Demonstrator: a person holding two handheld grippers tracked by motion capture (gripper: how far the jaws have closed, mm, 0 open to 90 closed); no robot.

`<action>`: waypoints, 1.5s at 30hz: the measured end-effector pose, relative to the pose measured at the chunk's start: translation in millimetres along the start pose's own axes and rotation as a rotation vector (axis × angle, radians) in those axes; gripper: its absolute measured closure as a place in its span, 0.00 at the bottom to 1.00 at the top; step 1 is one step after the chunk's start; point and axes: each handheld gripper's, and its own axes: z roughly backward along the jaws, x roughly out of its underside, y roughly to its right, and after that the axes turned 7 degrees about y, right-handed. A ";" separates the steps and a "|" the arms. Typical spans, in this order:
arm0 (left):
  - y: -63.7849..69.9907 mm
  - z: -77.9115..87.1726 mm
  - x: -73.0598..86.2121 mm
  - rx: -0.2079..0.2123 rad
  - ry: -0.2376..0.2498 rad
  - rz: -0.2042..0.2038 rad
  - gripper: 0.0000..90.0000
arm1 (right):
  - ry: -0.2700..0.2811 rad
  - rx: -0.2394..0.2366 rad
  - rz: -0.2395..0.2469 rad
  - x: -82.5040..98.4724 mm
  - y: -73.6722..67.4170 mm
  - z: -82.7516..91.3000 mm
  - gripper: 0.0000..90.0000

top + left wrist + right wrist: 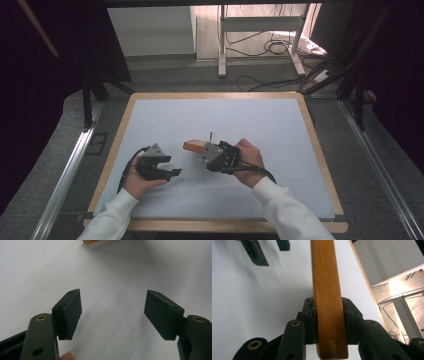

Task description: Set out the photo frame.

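Wooden block (194,146) above table (280,125), right of left gripper (172,173).

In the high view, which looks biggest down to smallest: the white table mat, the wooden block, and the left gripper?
1. White table mat, by far the largest.
2. Left gripper, open.
3. Wooden block, partly hidden by the right gripper clamped on it, so its rank is uncertain.

Bare pale-grey desk (280,125) surface lies open all around, with only the orange-brown wooden block (194,146) standing between the left claw (167,167) and right claw (205,152).
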 end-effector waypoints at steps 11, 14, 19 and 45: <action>-1.6 2.0 -0.2 -0.005 0.007 -0.002 0.34 | 0.034 -0.018 -0.022 -7.1 18.9 -2.7 0.77; -1.7 2.0 0.1 -0.009 0.009 0.002 0.34 | 0.044 -0.025 -0.024 -8.3 18.2 0.9 0.77; -1.6 2.9 -0.1 -0.013 0.011 0.005 0.34 | 0.069 -0.039 -0.040 -10.3 15.6 11.4 0.77; -0.9 3.1 -0.3 -0.015 0.013 -0.001 0.33 | 0.186 -0.191 -0.142 -0.7 3.8 45.7 0.77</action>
